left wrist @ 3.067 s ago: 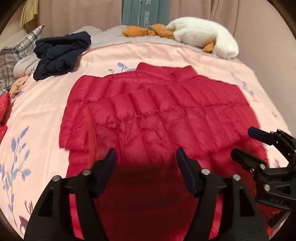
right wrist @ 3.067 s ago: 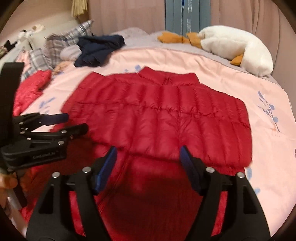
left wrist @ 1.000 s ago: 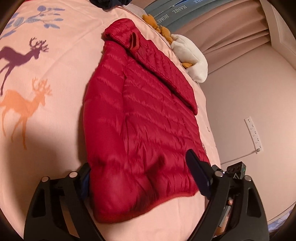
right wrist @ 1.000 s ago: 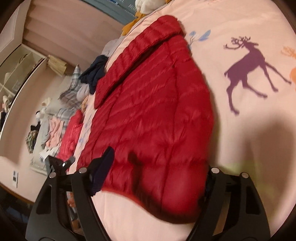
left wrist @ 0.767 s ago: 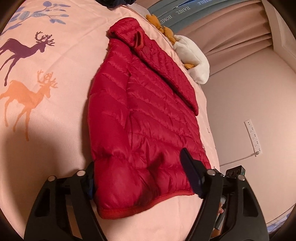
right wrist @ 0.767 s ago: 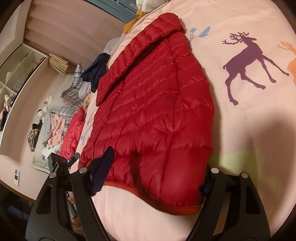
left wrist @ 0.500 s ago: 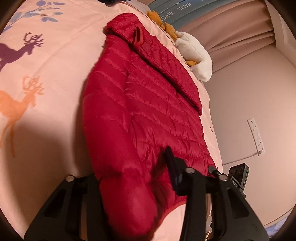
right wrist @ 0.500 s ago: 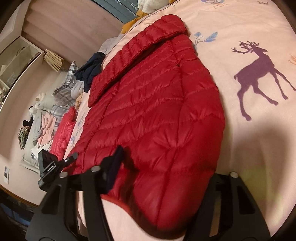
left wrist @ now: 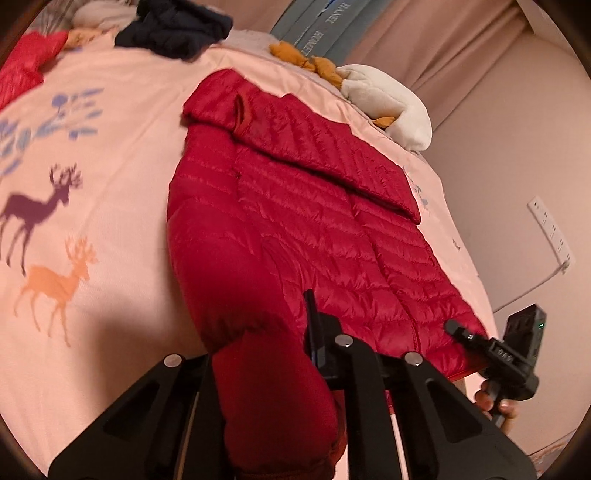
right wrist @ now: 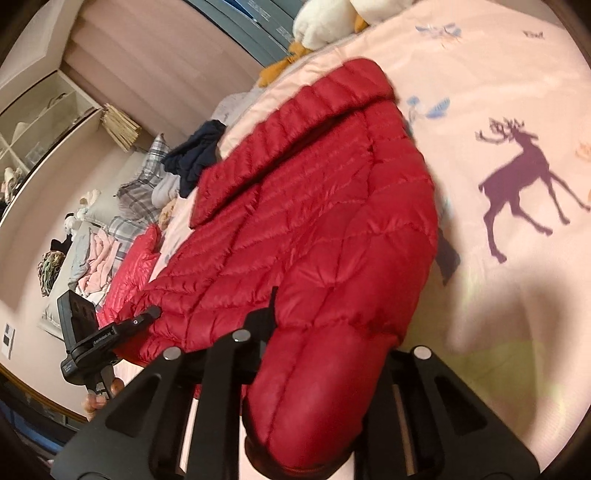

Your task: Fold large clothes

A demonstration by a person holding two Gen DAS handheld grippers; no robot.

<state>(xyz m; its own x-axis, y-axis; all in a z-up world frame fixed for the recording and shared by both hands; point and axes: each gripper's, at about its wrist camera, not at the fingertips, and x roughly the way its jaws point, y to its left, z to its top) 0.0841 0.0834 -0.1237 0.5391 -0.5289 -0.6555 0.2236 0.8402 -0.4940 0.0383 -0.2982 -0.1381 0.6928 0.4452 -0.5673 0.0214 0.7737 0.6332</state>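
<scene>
- Pink bedding [left wrist: 122, 229] printed with deer and blue sprigs covers the bed, with beige curtains [left wrist: 424, 40] and a plain wall behind; a white power strip [left wrist: 550, 229] sits on that wall at 3 o'clock in the left wrist view.
- Open shelves [right wrist: 40, 122] stand at 10 o'clock in the right wrist view — what lies on them is too small to tell.
- Red down jacket [left wrist: 314, 229] lies flat across the middle of the bed, collar toward 12 o'clock, its hem at the near edge.
- Left gripper [left wrist: 258, 354] has just been closing and now pinches one puffy hem corner between its jaws (the corner bulges up between them).
- Right gripper [right wrist: 325, 354] has likewise just been closing and is clamped on the other hem corner.
- White plush toy [left wrist: 391, 103] with orange feet rests at the head of the bed at 1 o'clock.
- Dark navy garment [left wrist: 173, 29] lies heaped at 11 o'clock, well apart from the jacket; a second red garment [right wrist: 136, 258] lies beyond it.
</scene>
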